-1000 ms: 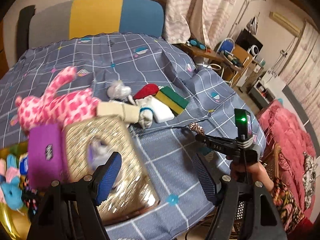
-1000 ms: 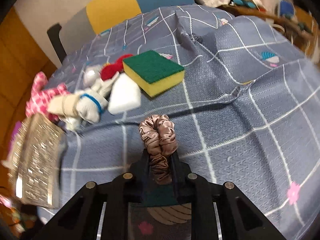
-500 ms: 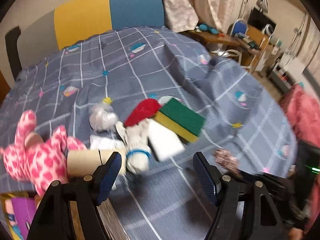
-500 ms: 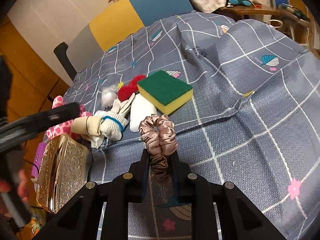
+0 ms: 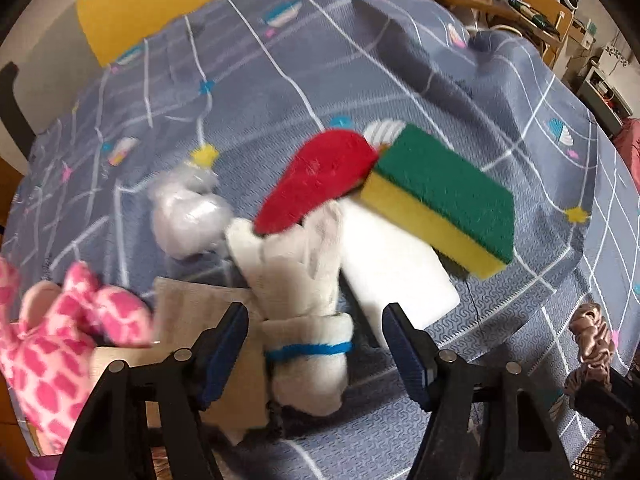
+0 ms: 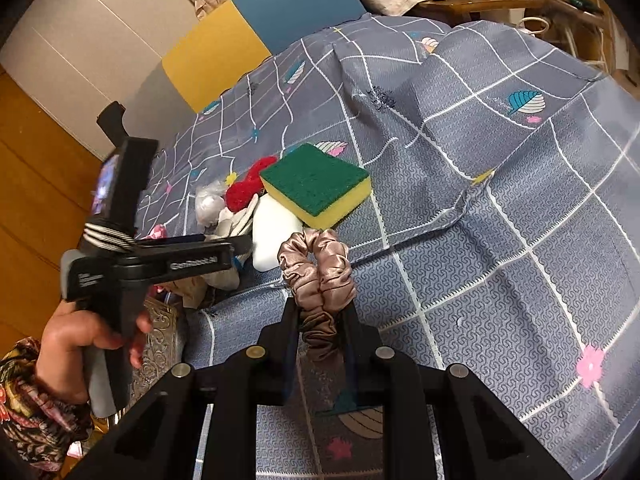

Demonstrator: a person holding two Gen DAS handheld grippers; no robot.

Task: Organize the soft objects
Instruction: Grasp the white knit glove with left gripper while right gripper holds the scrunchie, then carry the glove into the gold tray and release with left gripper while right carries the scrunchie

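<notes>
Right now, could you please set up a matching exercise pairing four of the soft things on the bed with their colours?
Things:
1. sponge
2. scrunchie
3. plush toy
4. rolled sock

Colours:
A. pink and white pattern
B. white with a blue band
C. green over yellow
D. shiny rose-brown

Pairs: 1-C, 2-D, 3-A, 4-B

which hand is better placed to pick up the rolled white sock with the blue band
Left. The left gripper hangs right over the rolled white sock with the blue band, its jaws closing around it without pressing yet. The right gripper is shut on the pinkish-brown satin scrunchie.
</notes>
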